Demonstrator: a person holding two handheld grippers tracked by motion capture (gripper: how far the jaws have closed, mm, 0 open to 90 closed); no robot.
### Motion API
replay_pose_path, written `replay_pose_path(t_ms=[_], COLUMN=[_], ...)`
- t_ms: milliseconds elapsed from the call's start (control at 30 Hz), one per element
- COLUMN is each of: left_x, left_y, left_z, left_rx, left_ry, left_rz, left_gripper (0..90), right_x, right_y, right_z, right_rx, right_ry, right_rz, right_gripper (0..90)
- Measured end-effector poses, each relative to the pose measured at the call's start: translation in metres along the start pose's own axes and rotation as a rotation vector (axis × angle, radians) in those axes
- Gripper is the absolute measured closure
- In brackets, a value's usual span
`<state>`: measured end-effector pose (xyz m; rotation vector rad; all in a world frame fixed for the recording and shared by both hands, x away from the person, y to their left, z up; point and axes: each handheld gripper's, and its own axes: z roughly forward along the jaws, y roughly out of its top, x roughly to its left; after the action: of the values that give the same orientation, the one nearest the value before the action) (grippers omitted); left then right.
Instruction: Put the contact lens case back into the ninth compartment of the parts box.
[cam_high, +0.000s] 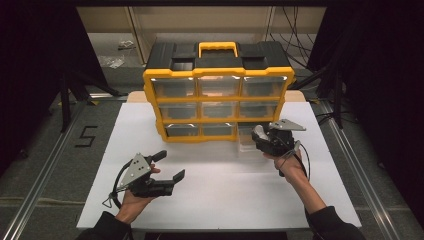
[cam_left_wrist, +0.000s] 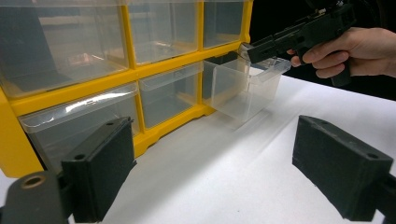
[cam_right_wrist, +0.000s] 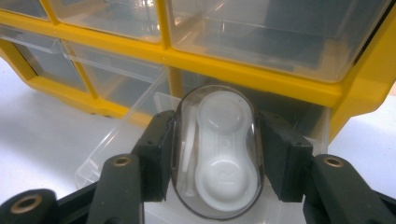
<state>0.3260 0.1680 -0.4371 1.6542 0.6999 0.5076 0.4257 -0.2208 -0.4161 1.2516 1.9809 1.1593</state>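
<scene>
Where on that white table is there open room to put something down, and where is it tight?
The white table is bare between the left tongs and the right tongs, and left of the yellow organizer. It is crowded at the pulled-out clear drawer, where the right tongs hold a clear case above it.

A black figure "5" (cam_high: 86, 136) is marked on the grey floor in the high view, off the white table's edge, well to the left of and farther out than the left gripper (cam_high: 167, 166). In the right gripper view, faint raised marks sit on the lower round cap of the white contact-lens case (cam_right_wrist: 225, 154) clamped between that gripper's jaws inside its clear oval shell; they are too blurred to read for certain. The yellow and black drawer cabinet (cam_high: 218, 92) beyond both grippers carries no lettering that can be read in any view.
</scene>
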Motion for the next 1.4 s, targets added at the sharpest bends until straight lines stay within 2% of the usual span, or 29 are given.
replay_pose_path(t_ms=[233,600,767,1033,1400], left_x=[0.0002,0.0001,0.0002,0.0,0.0], left_y=[0.0,0.0,0.0,0.0001,0.0], left_z=[0.0,0.0,0.0,0.0004,0.0004], left_rx=[-0.001,0.001,0.001,0.002,0.003], left_ry=[0.0,0.0,0.0,0.001,0.0], left_rz=[-0.002,-0.001,-0.001,0.0,0.001], left_gripper=[12.4,12.4,12.4,12.4,12.4], right_x=[-0.0005,-0.0006,0.001,0.0042,0.0059], right_y=[-0.0016,-0.0007,-0.0001,0.0006,0.0023], right_z=[0.0014,-0.0001,-0.0008,-0.0029,-0.0077], right_rx=[0.016,0.009,0.005,0.002,-0.014], right_ry=[0.003,0.006,0.019,0.023,0.028], right_rz=[0.001,-0.003,-0.009,-0.02,-0.028], right_gripper=[50.5,50.4,47.0,36.5,31.6])
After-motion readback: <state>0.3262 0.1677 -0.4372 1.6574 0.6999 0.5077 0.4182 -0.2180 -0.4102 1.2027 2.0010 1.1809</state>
